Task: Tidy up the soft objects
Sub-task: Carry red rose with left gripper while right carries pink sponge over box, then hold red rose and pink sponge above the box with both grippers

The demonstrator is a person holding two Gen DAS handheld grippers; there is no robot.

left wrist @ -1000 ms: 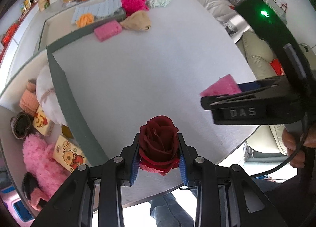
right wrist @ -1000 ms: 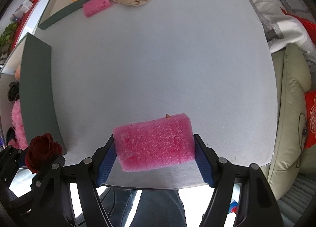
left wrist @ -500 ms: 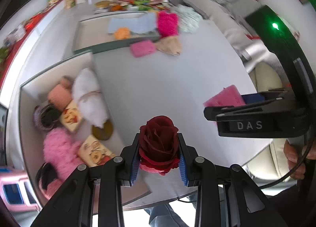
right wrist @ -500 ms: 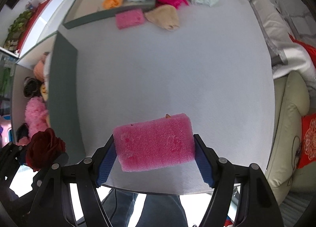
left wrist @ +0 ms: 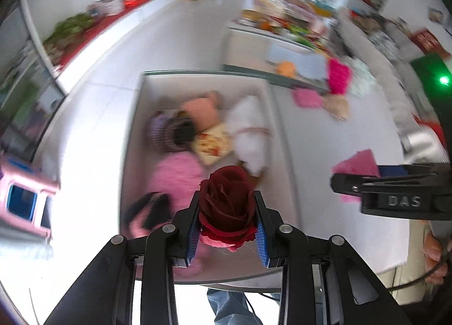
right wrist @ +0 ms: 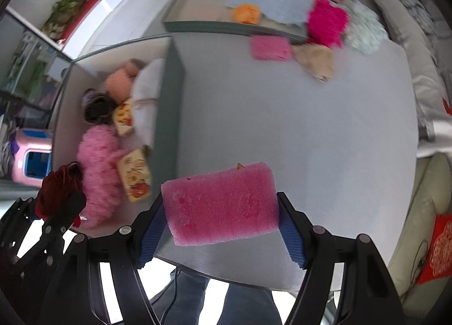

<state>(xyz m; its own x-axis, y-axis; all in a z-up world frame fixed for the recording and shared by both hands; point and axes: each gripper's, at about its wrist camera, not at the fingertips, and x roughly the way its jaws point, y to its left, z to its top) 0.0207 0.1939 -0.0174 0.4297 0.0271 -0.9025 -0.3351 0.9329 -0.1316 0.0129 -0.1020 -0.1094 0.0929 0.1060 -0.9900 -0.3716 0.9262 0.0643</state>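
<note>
My left gripper [left wrist: 227,212] is shut on a dark red fabric rose [left wrist: 224,200] and holds it above the near end of the left box [left wrist: 134,133]. My right gripper [right wrist: 221,212] is shut on a pink sponge [right wrist: 220,202] above the near edge of the white table [right wrist: 296,127]. The sponge also shows in the left wrist view [left wrist: 357,162], to the right of the rose. The rose shows at the lower left of the right wrist view [right wrist: 58,193].
The left box holds a fluffy pink toy [right wrist: 97,161], a white plush [right wrist: 145,99], small printed pillows [right wrist: 135,174] and a peach plush [right wrist: 120,82]. A far box [right wrist: 226,25] holds an orange flower [right wrist: 245,13] and blue cloth. A second pink sponge [right wrist: 269,48], beige sock [right wrist: 315,61] and magenta fluff [right wrist: 326,23] lie on the table.
Both grippers rose and swung left with their loads. The left gripper with the rose now hangs over the left box instead of over the table.
</note>
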